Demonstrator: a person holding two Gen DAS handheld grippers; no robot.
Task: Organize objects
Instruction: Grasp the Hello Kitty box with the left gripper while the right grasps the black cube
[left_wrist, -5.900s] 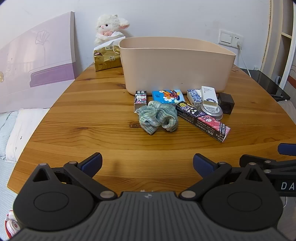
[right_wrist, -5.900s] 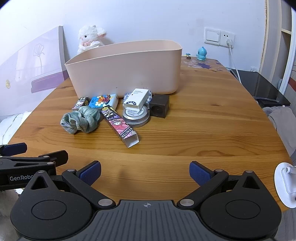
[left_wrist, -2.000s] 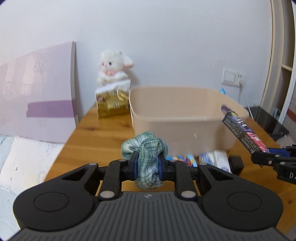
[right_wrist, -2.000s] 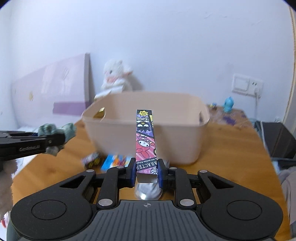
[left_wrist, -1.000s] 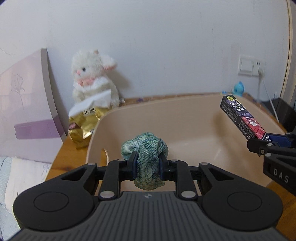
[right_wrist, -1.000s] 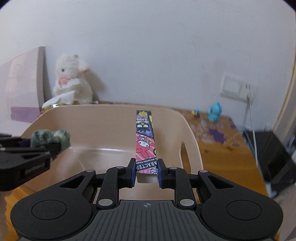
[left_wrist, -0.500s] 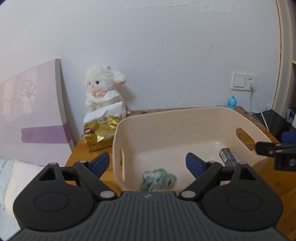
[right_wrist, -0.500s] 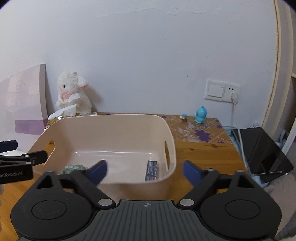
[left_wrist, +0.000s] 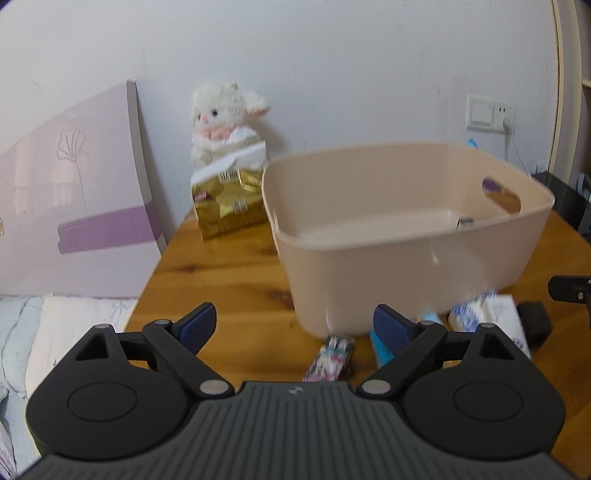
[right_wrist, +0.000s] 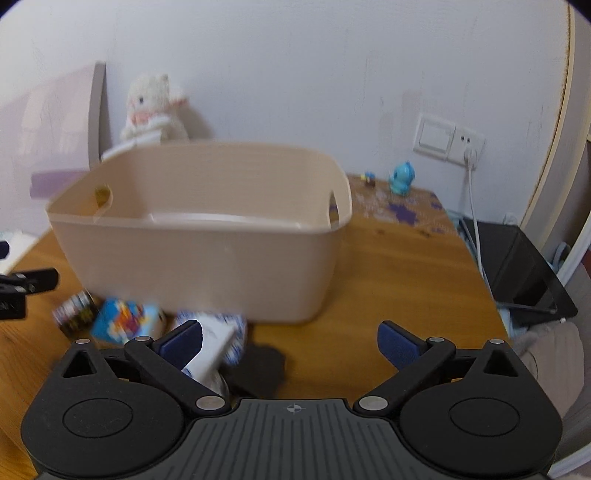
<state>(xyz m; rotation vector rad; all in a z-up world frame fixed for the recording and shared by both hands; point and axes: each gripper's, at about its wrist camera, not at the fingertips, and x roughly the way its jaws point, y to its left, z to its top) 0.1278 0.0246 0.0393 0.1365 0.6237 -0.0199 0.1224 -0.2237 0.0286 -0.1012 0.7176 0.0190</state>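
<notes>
Left tongs (left_wrist: 293, 325) spread wide, nothing between the blue pads (left_wrist: 195, 325). Right tongs (right_wrist: 290, 341) likewise released, empty.

Just past the tongs, on the tabletop (left_wrist: 229, 280), a blurred cluster of small items along the bin's near wall: patterned box (left_wrist: 330, 356), blue box (right_wrist: 123, 319), blue-and-white pack (right_wrist: 221, 332), white box (left_wrist: 504, 321), dark cube (right_wrist: 264, 367). All outside the bin, close together, several touching.

Beyond them, beige bin (left_wrist: 399, 266): smooth plastic, rounded corners, slotted handle in each end wall, upright near the tabletop's middle.

Seen only from the left: end of a dark carton (left_wrist: 465, 222) inside the bin by its right wall; gold bag (left_wrist: 227, 206) behind the bin's left corner, touching the plush lamb (left_wrist: 221, 122); purple-striped board (left_wrist: 74, 206) leaning at the tabletop's left edge.

Seen only from the right: blue figurine (right_wrist: 402, 178) on a purple-flowered mat (right_wrist: 399, 206) at the far right; white cord (right_wrist: 476, 229) dropping from the wall socket (right_wrist: 467, 146); black panel (right_wrist: 524, 269) off the right edge. Bin floor hidden here by the near wall.
</notes>
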